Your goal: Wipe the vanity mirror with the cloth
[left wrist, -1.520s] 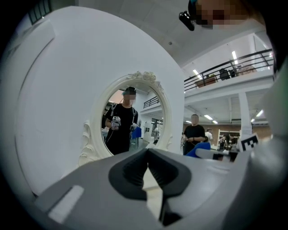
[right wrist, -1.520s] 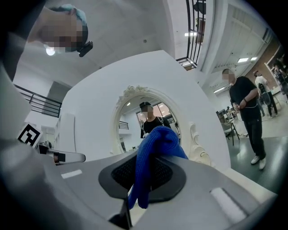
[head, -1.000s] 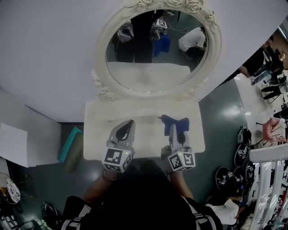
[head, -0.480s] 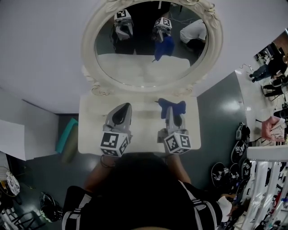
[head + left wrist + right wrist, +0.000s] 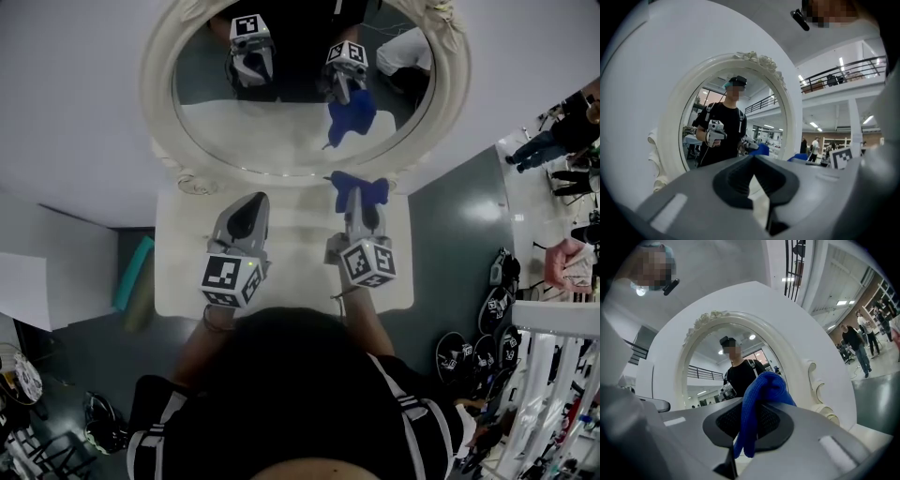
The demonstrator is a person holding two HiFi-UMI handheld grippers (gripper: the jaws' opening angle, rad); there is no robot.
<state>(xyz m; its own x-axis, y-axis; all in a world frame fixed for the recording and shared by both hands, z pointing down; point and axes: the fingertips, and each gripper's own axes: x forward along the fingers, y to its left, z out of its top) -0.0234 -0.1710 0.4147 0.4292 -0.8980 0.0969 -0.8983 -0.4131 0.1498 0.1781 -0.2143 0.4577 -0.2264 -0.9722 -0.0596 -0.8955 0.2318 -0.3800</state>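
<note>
The oval vanity mirror in its ornate white frame stands at the back of the white vanity top. My right gripper is shut on a blue cloth, which hangs just in front of the frame's lower rim. In the right gripper view the blue cloth bunches up between the jaws of my right gripper, with the mirror straight ahead. My left gripper hovers over the vanity top, shut and with nothing in it. The left gripper view shows my left gripper facing the mirror.
A plain white wall surrounds the mirror. A teal object lies on the dark floor left of the vanity. Black round items and a white rack are at the right, and people stand beyond them.
Both grippers have moved forward toward the mirror. The blue cloth has gone from mid-table to the frame's lower rim, and the mirror sits closer and larger in the head view.
</note>
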